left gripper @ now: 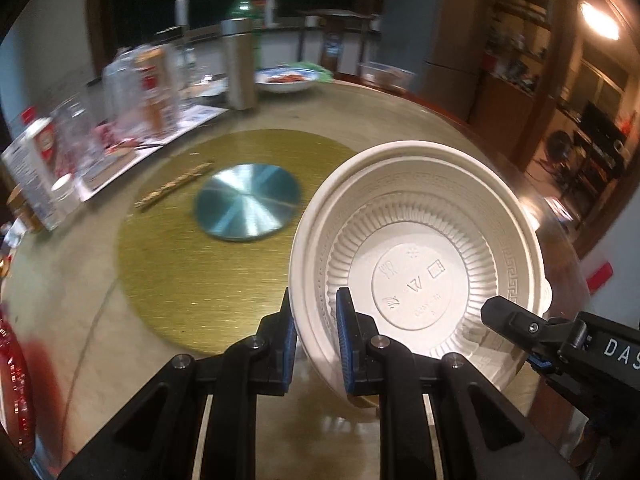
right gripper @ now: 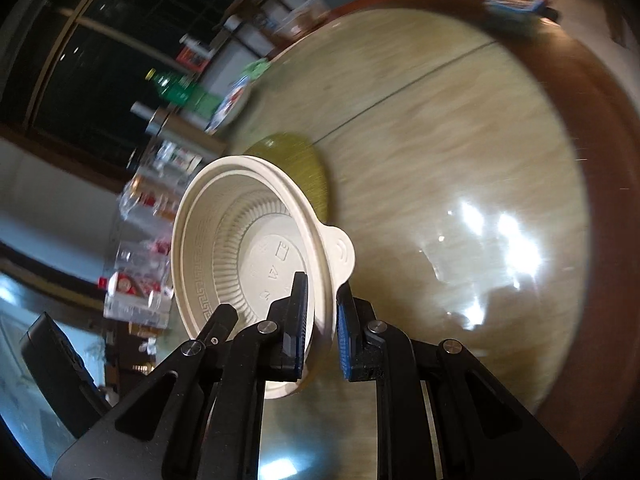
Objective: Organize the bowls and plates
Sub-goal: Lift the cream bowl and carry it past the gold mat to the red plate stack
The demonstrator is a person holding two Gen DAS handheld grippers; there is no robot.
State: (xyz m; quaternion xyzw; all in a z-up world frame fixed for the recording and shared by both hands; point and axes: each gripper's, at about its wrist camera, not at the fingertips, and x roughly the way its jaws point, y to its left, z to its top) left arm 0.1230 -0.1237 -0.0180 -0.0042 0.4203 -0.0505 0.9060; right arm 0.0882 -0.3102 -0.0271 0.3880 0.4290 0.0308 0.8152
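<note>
bowls, cream plastic, nested as a stack, up off the counter and tilted so the ribbed inside and its moulded symbols face the left camera. the stack hangs over the near right part of the round counter, beside the gold turntable disc.

left claw comes in from below, pinched almost shut on the near left rim, one blue pad outside the wall and one inside. right claw does the same on the opposite rim, just by the small tab handle, jaws nearly closed with the rim between the pads. in the left view the right claw reaches in from the right edge, slanting up toward the bowl's lower right side; its body is cut off by the frame. both claws point down at a slant toward the counter.

out on the disc sits a shiny metal round plate, with chopsticks lying just to its left. beyond, along the far left of the counter, a steel flask, a green bottle and a patterned dish holding food.

hard to make out: the clutter of glasses and cartons on the left is smeared by blur, and labels are unreadable. how many bowls are in the stack, cannot tell. the underside of the stack is hidden by the claws.
</note>
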